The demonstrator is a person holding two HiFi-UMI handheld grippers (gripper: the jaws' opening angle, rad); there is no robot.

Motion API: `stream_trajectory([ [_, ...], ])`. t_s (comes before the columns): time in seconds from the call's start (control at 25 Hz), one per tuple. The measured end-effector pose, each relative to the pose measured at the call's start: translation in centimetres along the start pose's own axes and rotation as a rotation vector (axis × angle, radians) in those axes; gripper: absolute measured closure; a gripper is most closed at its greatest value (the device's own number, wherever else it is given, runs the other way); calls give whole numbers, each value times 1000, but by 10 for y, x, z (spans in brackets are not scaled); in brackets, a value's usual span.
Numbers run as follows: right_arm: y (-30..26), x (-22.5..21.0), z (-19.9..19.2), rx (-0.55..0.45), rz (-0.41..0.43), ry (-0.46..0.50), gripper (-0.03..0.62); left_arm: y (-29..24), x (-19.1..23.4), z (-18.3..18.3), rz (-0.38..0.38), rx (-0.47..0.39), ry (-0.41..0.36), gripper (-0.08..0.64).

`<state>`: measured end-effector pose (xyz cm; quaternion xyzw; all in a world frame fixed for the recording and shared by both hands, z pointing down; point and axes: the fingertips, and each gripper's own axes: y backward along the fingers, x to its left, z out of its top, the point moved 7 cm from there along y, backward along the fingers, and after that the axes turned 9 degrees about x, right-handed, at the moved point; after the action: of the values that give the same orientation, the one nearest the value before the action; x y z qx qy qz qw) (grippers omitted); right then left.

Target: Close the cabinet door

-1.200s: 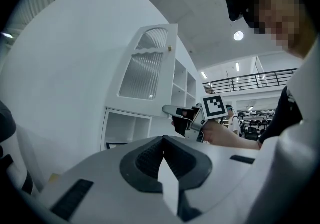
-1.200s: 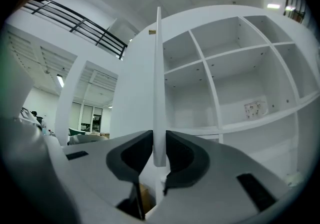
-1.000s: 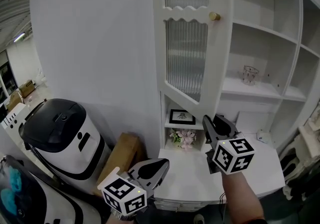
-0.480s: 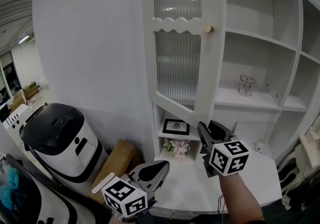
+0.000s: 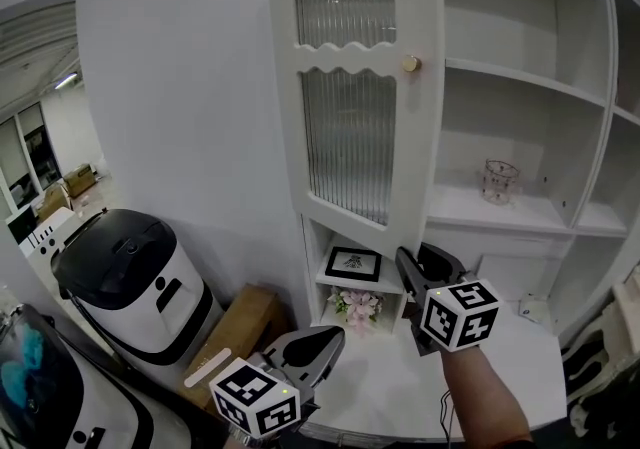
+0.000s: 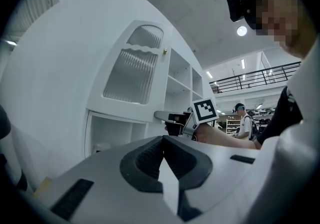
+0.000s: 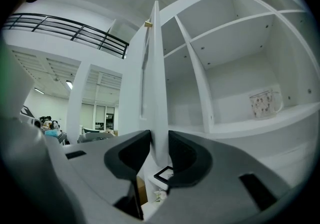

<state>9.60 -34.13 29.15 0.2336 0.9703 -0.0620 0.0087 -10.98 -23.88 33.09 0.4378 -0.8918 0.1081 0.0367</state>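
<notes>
Cabinet door [image 5: 350, 87] at 12 o'clock in head view, swung out from cabinet [image 5: 520, 137]; gold knob [image 5: 409, 64] at door's 3 o'clock edge. Right tool [image 5: 418, 259] at door's 5 o'clock corner, jaws narrowly apart astride door edge, just been opening. Left tool [image 5: 322, 340] at 6 o'clock, jaws together, empty, apart from door.

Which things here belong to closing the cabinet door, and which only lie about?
Job: door; its knob; right tongs, jaws just opening, door's edge between them.
Lying about: glass cup; picture frame; flowers; cardboard.
</notes>
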Motion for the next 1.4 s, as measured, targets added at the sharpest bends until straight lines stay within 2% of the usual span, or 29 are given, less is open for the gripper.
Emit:
stream_trajectory([
  [0.52, -16, -45, 5, 2, 25, 70, 459, -47, -5, 2, 42, 22, 11, 555],
  [0.76, -23, -56, 7, 3, -1, 129, 422, -62, -5, 3, 56, 17, 12, 555],
  [1.08, -36, -76, 10, 12, 32, 101, 422, -81, -7, 4, 73, 25, 15, 555],
  [1.4, -47, -88, 14, 23, 19, 109, 401, -92, -5, 5, 88, 32, 18, 555],
])
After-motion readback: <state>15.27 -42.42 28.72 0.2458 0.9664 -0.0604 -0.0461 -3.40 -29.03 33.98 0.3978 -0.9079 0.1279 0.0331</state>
